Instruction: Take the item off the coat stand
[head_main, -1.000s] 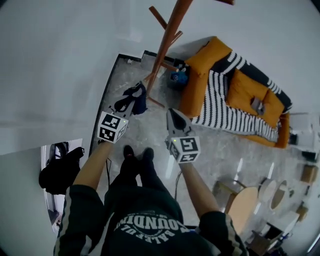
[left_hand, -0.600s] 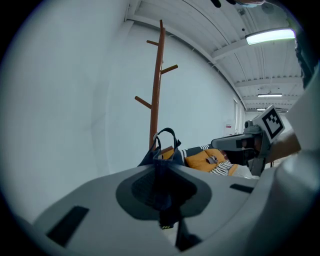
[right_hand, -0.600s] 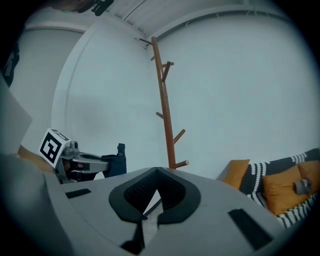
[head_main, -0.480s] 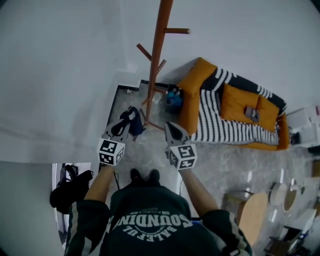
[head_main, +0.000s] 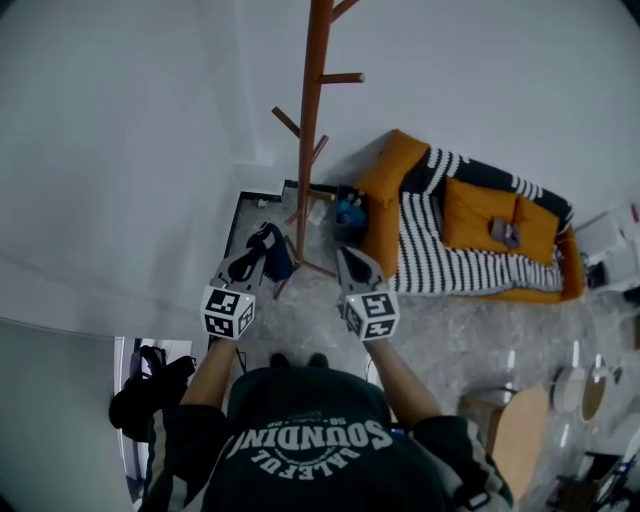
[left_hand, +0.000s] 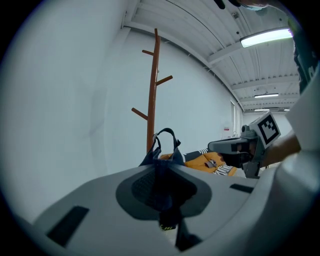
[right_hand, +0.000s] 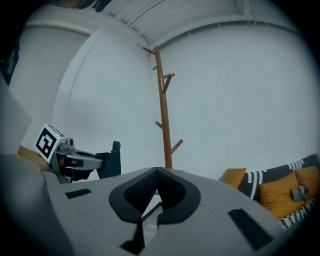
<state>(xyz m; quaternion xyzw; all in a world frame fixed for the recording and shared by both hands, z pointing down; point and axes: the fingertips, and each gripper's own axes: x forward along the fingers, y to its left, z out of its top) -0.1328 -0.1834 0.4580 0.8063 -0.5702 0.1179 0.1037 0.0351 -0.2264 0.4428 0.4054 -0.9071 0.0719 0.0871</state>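
Observation:
The brown wooden coat stand (head_main: 310, 150) rises by the white wall, and its pegs that show are bare. A small navy bag (head_main: 272, 250) with looped handles is off the stand, and my left gripper (head_main: 258, 254) is shut on it to the left of the pole. In the left gripper view the navy bag (left_hand: 162, 155) stands up between the jaws, with the coat stand (left_hand: 152, 100) behind it. My right gripper (head_main: 350, 256) is level with the left one, to the right of the pole, shut and empty. The right gripper view shows the coat stand (right_hand: 163, 115) ahead and the navy bag (right_hand: 111, 162) at the left.
An orange sofa (head_main: 400, 175) with a black-and-white striped blanket lies right of the stand. A blue object (head_main: 347, 212) sits near the stand's base. A black bag (head_main: 140, 385) lies at lower left. A round wooden table (head_main: 515, 440) is at lower right.
Both grippers have risen a little, the left still holding the bag. The head view has tipped up, so more of the coat stand's pole and pegs show.

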